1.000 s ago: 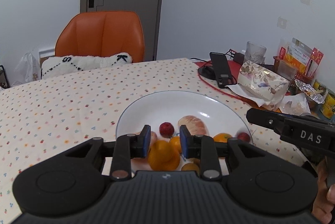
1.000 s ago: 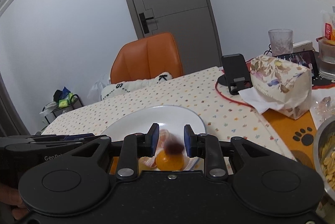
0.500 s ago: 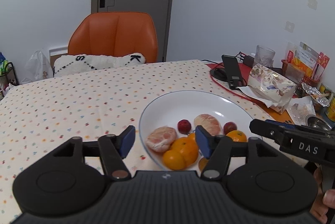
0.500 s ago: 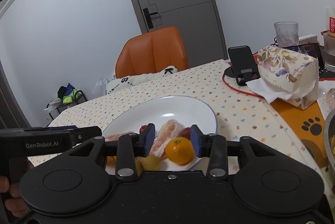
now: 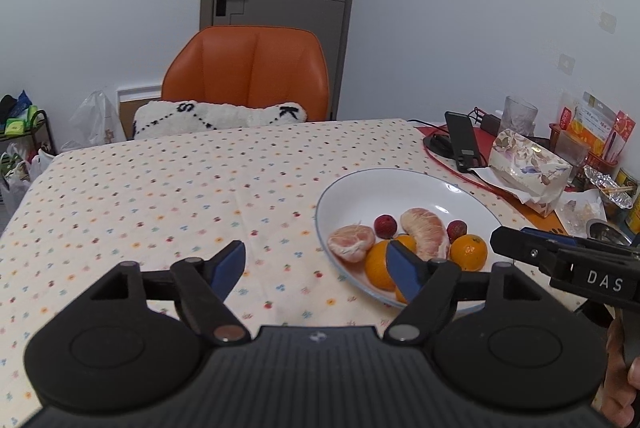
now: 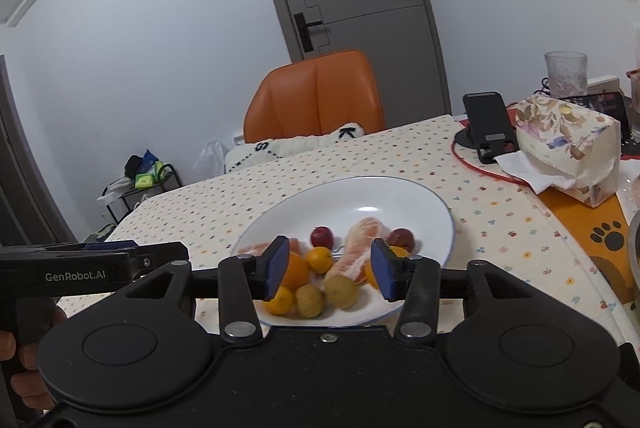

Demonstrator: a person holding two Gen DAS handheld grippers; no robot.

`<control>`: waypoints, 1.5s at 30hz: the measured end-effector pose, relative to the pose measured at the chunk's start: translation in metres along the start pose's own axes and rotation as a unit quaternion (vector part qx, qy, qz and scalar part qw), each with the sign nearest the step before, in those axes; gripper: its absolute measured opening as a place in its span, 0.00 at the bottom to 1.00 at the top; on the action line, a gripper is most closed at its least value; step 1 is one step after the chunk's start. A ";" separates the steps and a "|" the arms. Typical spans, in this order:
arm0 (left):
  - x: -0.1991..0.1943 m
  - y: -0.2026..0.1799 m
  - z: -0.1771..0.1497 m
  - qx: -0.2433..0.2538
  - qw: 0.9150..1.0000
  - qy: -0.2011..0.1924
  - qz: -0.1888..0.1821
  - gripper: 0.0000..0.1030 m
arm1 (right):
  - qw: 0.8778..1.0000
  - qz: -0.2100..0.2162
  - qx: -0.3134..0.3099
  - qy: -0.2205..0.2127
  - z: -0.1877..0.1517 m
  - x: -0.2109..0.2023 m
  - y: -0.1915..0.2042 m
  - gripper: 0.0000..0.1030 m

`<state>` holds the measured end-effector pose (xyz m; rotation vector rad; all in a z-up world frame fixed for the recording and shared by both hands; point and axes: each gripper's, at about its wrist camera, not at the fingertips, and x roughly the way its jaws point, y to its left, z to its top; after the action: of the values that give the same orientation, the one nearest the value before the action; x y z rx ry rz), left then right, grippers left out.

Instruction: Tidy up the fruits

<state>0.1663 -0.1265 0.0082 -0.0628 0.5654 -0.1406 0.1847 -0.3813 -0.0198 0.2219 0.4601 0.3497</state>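
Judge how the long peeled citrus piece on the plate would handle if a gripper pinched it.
The peeled piece looks soft with bare membrane, so it would likely squash or tear under a firm pinch. Its curved, elongated shape probably won't roll, unlike the round oranges. It leans among other fruit on the plate, so lifting may nudge neighbours.

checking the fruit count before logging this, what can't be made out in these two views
- Near fruits on the white plate: left wrist view, hidden behind the left gripper's blue pad and body.
- Rightmost orange: right wrist view, mostly behind the right gripper's pad.
- Metal bowl contents: cut off by the right edge.
- Snack packets: print too small to read.
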 end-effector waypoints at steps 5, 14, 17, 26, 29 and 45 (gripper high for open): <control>-0.014 0.008 -0.002 -0.006 1.000 -0.004 0.008 0.77 | 1.000 0.009 -0.008 -0.002 0.001 -0.006 0.012 0.54; -0.045 0.022 -0.005 -0.015 0.999 -0.016 0.030 0.79 | 0.999 0.034 -0.022 -0.007 -0.001 -0.020 0.034 0.69; -0.057 0.025 -0.008 -0.015 0.999 -0.019 0.038 0.80 | 0.999 0.043 -0.027 -0.010 -0.001 -0.026 0.041 0.74; -0.092 0.031 -0.021 -0.021 0.997 -0.029 0.074 0.89 | 0.997 0.064 -0.035 -0.013 -0.005 -0.048 0.055 0.88; -0.104 0.035 -0.027 -0.028 0.996 -0.027 0.082 0.91 | 0.997 0.070 -0.040 -0.010 -0.009 -0.056 0.060 0.91; -0.154 0.038 -0.041 -0.037 0.995 -0.009 0.089 0.98 | 0.994 0.098 -0.049 -0.004 -0.015 -0.099 0.075 1.00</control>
<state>0.0201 -0.0664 0.0513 -0.0845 0.5553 0.0541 0.0739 -0.3481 0.0274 0.1730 0.4136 0.5612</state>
